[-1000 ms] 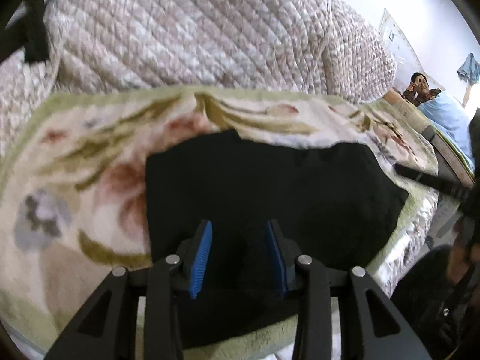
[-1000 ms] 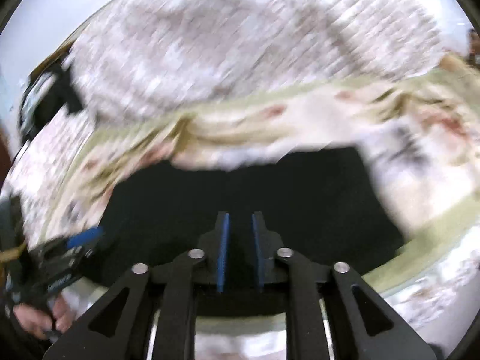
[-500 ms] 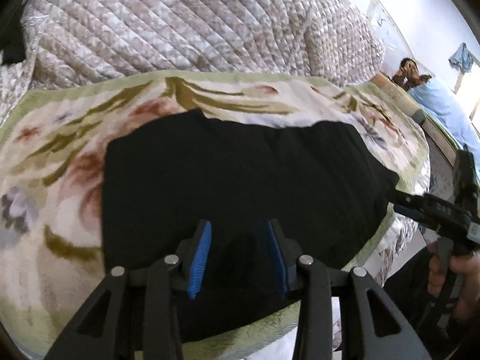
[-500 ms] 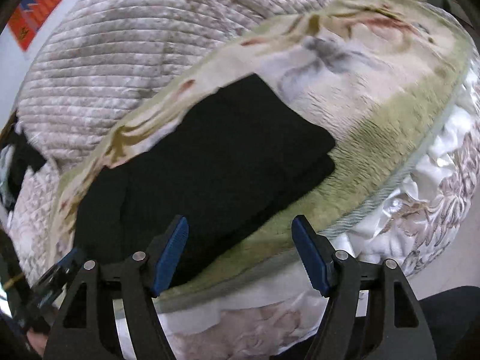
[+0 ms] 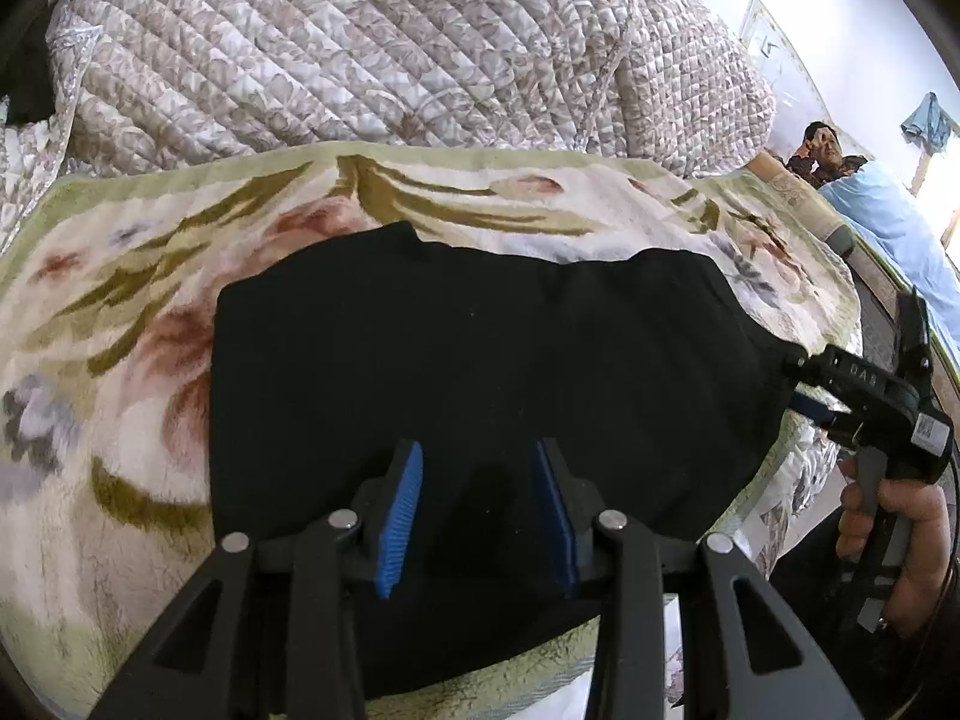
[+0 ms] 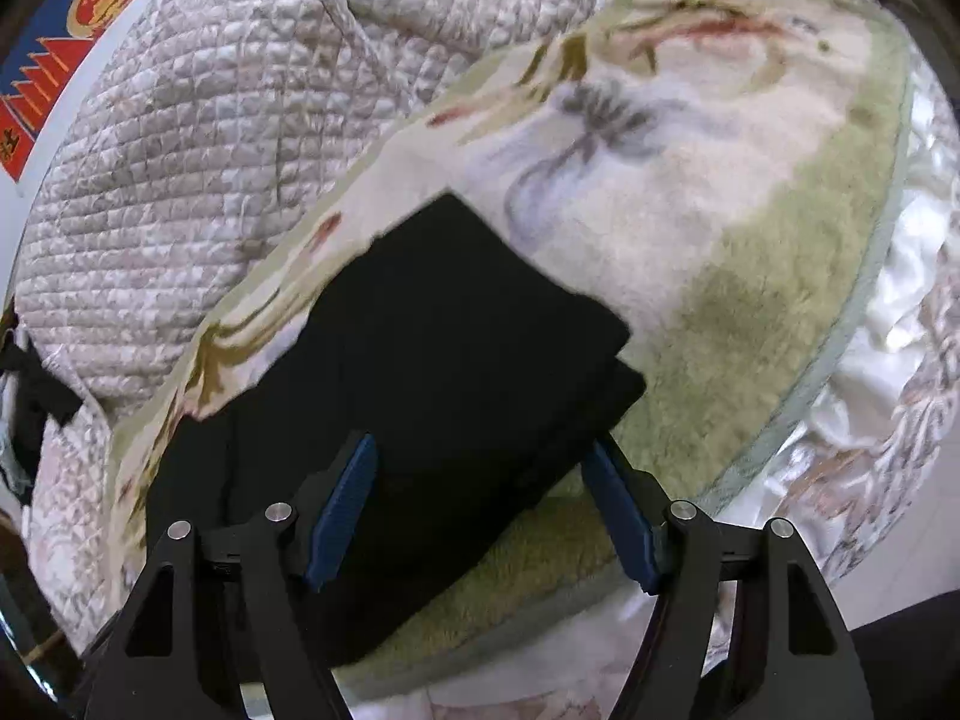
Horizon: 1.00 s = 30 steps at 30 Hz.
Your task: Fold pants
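Pants (image 5: 480, 360) folded flat on floral blanket (image 5: 120, 312).

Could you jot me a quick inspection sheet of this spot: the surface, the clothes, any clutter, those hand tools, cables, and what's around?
Surface: fluffy floral blanket with green border over a bed.
Job's things: black pants, lying flat, layered at one end.
Clutter: nothing seen on the blanket.
Tools: left tool open, over the pants; right tool open wide at the pants' layered end, gripping nothing.
Cables: nothing seen clearly.
Surroundings: quilted beige bedspread bunched behind; red-and-blue poster; another person in the background.
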Tool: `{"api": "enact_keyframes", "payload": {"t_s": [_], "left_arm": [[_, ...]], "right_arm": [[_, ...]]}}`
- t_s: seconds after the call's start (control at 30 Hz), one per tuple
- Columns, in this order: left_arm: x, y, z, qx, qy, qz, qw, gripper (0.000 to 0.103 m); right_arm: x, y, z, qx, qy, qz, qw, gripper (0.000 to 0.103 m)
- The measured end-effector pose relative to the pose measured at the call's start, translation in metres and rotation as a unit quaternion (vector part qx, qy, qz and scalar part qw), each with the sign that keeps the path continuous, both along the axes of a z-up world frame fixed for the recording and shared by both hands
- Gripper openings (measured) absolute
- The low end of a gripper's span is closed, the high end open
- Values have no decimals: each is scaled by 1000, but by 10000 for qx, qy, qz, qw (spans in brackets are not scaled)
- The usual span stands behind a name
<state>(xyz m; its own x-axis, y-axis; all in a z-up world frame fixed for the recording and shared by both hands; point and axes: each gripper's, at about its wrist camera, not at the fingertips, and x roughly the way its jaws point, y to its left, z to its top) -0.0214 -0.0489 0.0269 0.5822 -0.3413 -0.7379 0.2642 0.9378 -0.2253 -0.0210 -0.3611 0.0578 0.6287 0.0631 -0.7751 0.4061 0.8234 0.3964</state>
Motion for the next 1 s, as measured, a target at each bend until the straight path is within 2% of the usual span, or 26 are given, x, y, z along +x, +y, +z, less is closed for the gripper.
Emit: {"api": "enact_keyframes", "payload": {"t_s": [0.17,0.23,0.4,0.57,0.7,0.9,1.0], "left_arm": [[2,1,-1,8,1,23,10000,41],[2,0,-2,47,3,33,10000,41],[4,1,-3,107,-18,80,9999,41],[8,6,-2,113,-20,198,9997,41],[10,9,-3,102,-4,262,9996,41],[11,13,-2,119,15,343,9993,41],[14,20,-1,176,25,544,9984,41]], "right_arm": [[3,7,11,-398,-171,130,9990,69],[10,4,7,-353,-122,155,9992,66],[18,-5,-3,-221,10,105,9997,46],[17,-5,6,-203,-244,163,9994,31],[22,-10,2,-73,-213,177,9996,30],[21,-21,-13,487,-59,3,9988,30],[21,-18,-7,399,-82,44,9992,26]]}}
